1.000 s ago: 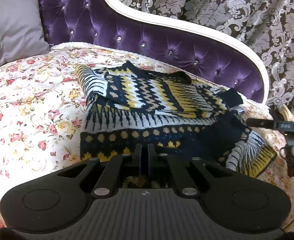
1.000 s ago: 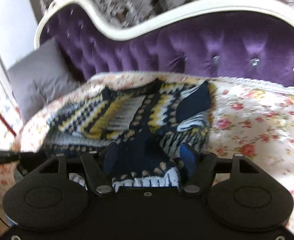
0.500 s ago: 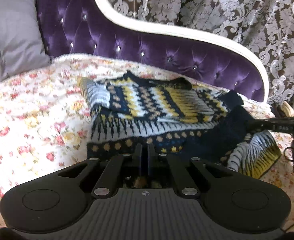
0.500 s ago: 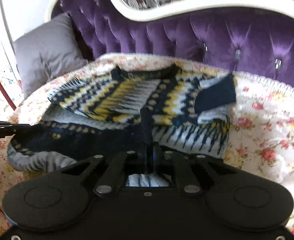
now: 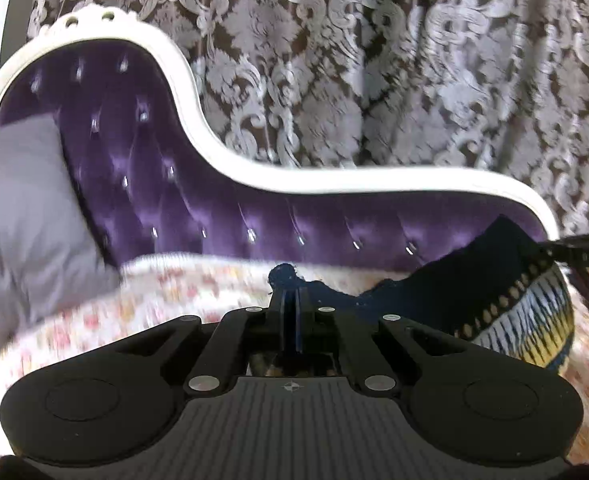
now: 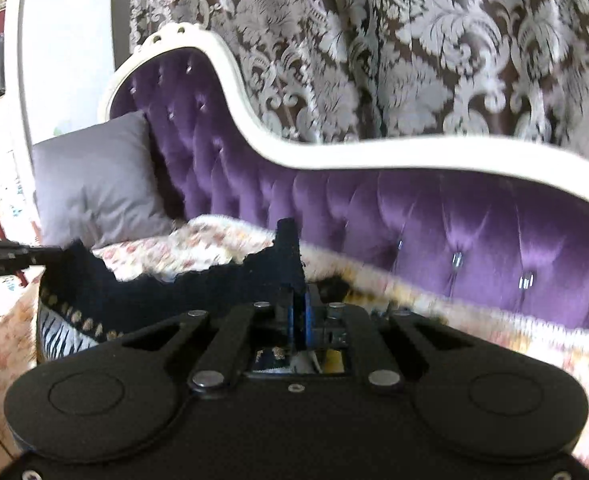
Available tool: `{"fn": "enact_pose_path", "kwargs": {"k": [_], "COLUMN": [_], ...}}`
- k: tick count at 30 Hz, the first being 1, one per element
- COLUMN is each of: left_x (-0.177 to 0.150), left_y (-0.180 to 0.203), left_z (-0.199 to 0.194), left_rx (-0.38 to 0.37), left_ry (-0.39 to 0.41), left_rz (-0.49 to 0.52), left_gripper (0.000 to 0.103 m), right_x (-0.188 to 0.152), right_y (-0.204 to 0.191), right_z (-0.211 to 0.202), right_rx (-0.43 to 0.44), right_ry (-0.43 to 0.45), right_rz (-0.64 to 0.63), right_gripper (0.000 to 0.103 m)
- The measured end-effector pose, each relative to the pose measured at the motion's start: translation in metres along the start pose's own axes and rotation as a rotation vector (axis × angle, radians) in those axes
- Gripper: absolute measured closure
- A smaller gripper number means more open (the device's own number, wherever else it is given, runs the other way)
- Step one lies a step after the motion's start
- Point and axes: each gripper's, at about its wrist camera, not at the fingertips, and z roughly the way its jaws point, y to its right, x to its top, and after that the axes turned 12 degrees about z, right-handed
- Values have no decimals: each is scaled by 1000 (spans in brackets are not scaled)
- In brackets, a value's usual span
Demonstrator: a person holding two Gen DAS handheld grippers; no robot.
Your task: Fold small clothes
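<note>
Above the floral bedspread [image 5: 142, 308], both grippers hold up the navy, yellow and white patterned knit sweater [image 5: 506, 300] by its dark hem. The left gripper [image 5: 290, 300] has its jaws closed tight on one end of the edge, and the right gripper [image 6: 298, 304] has its jaws pinched shut on the other end. The hem sags between them, with the rest hanging toward the bed. Holding it at two points likely keeps the edge spread for folding over. Behind stand the purple tufted headboard [image 6: 414, 208] and the grey pillow [image 6: 94, 184].
</note>
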Motion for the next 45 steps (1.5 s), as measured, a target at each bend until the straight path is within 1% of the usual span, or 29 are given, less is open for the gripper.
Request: {"fn": "enact_pose_path", "kwargs": {"k": [2, 4, 6, 8, 13, 15, 16, 18, 19, 20, 21, 22, 23, 24, 25, 26, 27, 29, 30, 31, 32, 33, 34, 35, 38, 41, 45], "left_x": [12, 16, 12, 1, -37, -50, -55, -62, -68, -70, -72, -70, -69, -67, -64, -59, -55, -45, -40, -36, -31, -27, -24, -21, -17, -20, -31], "left_y": [-8, -13, -19, -21, -16, -13, -12, -10, -10, -11, -12, -13, -12, -12, -12, -10, -9, -10, -8, -7, -6, -6, -5, -4, 0, 7, 21], "left_z": [23, 50, 78, 104, 162, 174, 176, 182, 186, 189, 187, 187, 186, 185, 184, 181, 177, 169, 163, 157, 149, 142, 134, 126, 102, 84, 66], "left_rx": [9, 11, 16, 25, 71, 81, 97, 155, 169, 168, 175, 181, 183, 188, 196, 208, 220, 245, 250, 252, 254, 259, 263, 263, 238, 220, 193], "left_ry": [-2, -25, -70, -129, -285, -330, -341, -374, -397, -410, -394, -397, -404, -411, -421, -424, -421, -414, -411, -408, -404, -400, -396, -388, -374, -378, -394], "left_rz": [-5, -18, -33, -46, -10, 16, 34, 90, 112, 119, 125, 129, 130, 132, 136, 139, 140, 139, 137, 134, 128, 120, 111, 100, 61, 26, -1], "left_gripper": [99, 99, 99, 98, 98, 98, 98, 98, 97, 96, 96, 96, 96, 96, 96, 96, 96, 95, 95, 95, 87, 83, 76, 75, 74, 72, 68], "right_x": [12, 20, 25, 24, 2, -9, -14, -24, -29, -33, -37, -41, -42, -43, -43, -41, -40, -37, -35, -33, -31, -27, -24, -20, -15, -16, -31], "right_y": [2, 9, 19, 25, 39, 42, 45, 50, 52, 54, 56, 58, 60, 61, 62, 64, 65, 69, 70, 69, 66, 63, 61, 57, 41, 23, 1], "right_z": [19, 36, 61, 83, 140, 156, 163, 172, 176, 179, 181, 180, 178, 177, 176, 175, 174, 172, 168, 165, 159, 158, 152, 143, 118, 99, 79], "right_rx": [-20, -39, -56, -82, -149, -177, -193, -224, -246, -267, -278, -286, -297, -307, -318, -331, -344, -347, -350, -355, -358, -357, -354, -347, -328, -294, -266], "right_ry": [15, 17, 2, -23, -139, -177, -192, -218, -228, -234, -234, -215, -202, -193, -189, -186, -184, -176, -167, -156, -137, -120, -101, -85, -50, -44, -60], "right_rz": [9, 27, 60, 63, 55, 44, 45, 50, 51, 47, 47, 55, 65, 75, 82, 89, 98, 126, 133, 131, 124, 118, 116, 114, 96, 90, 88], "right_gripper": [90, 90, 90, 90, 90, 90, 90, 90, 90, 88, 85, 82, 72, 64, 61, 50, 43, 39, 36, 34, 34, 31, 28, 23, 21, 12, 10]}}
